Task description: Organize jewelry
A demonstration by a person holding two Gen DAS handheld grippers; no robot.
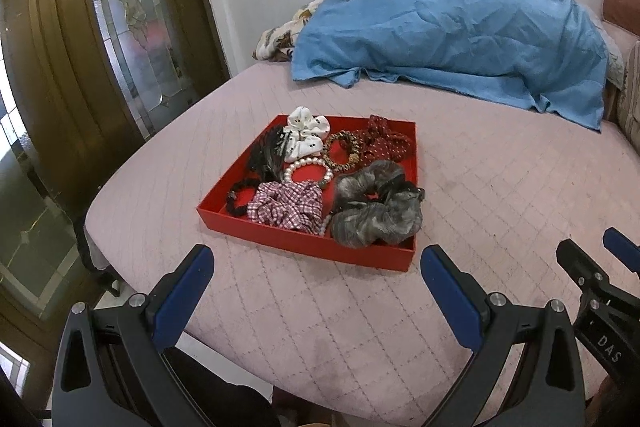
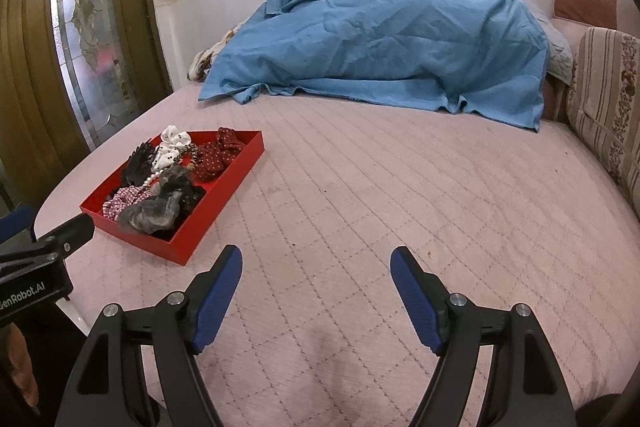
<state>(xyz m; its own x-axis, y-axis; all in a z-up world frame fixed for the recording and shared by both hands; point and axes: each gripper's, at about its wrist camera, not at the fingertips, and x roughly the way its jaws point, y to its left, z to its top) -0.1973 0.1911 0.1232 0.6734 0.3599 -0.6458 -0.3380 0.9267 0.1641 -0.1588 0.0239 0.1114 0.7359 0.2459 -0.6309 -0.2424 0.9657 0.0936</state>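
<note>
Pink bed (image 2: 360,187) | left gripper (image 1: 316,267), right gripper (image 2: 316,267) low, jaws spread

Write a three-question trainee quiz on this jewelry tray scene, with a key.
1. True or false: the left gripper is shut on a scrunchie.
2. The pearl bracelet lies: A) on the bed outside the red tray; B) inside the tray; C) between the right gripper's fingers.
3. Which scrunchie sits at the tray's near right corner in the left wrist view?

Key: 1 false, both grippers are open and empty; 2 B; 3 the grey scrunchie.
</note>
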